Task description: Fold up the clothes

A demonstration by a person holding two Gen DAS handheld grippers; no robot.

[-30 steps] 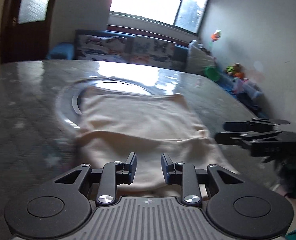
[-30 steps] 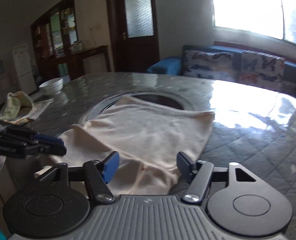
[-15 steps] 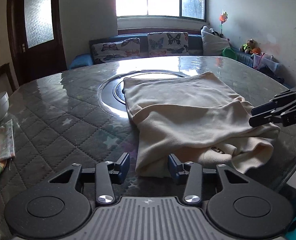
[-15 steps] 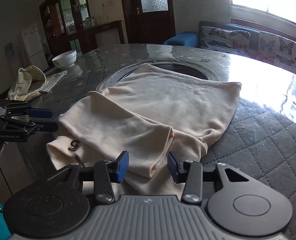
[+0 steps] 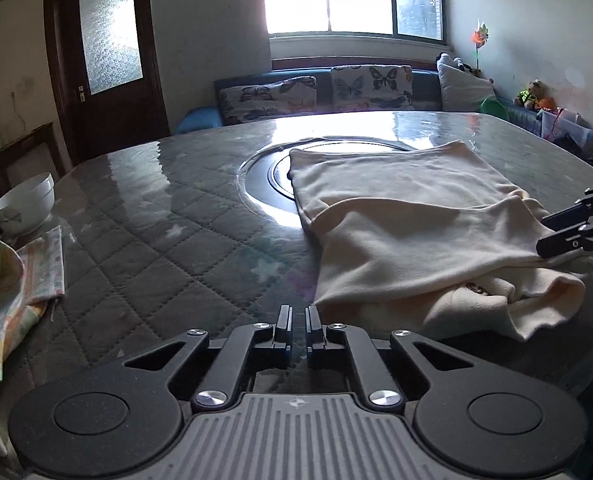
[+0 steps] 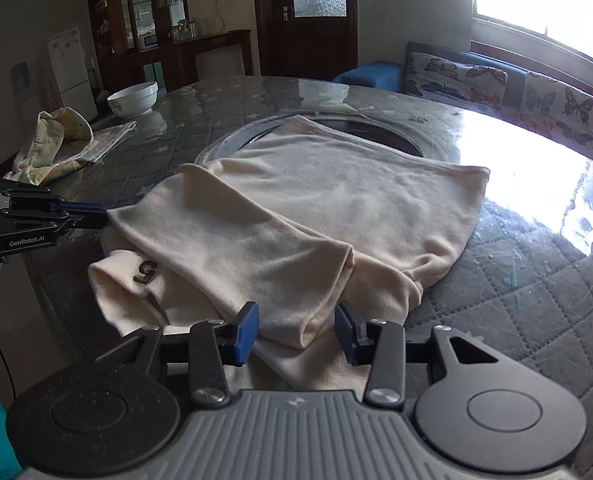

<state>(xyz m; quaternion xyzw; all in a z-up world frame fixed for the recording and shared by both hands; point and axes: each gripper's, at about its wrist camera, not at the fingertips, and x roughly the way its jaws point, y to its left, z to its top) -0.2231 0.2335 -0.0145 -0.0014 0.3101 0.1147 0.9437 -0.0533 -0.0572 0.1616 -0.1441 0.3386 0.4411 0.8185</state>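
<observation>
Far left of the surface: white bowl and a patterned cloth, both well apart from the action. Left gripper is closed right up, nothing btwn the fingers, tips just beside the near-left edge of the cream shirt but not on it, as far as its own view shows. The shirt lies across the middle, far hem over the round inset, near part already doubled over w/ a sleeve end poking out at the surface edge. Right gripper sits about half open, a folded flap of the shirt btwn the blue pads, can't tell if they're pressing, looks loose. Step in hand, I'd say: mid-fold, regrasping the near edge. Next probably needs the left gripper to open, get onto a corner, right to pinch fully, then carry both fwd evenly so layers don't slip.
</observation>
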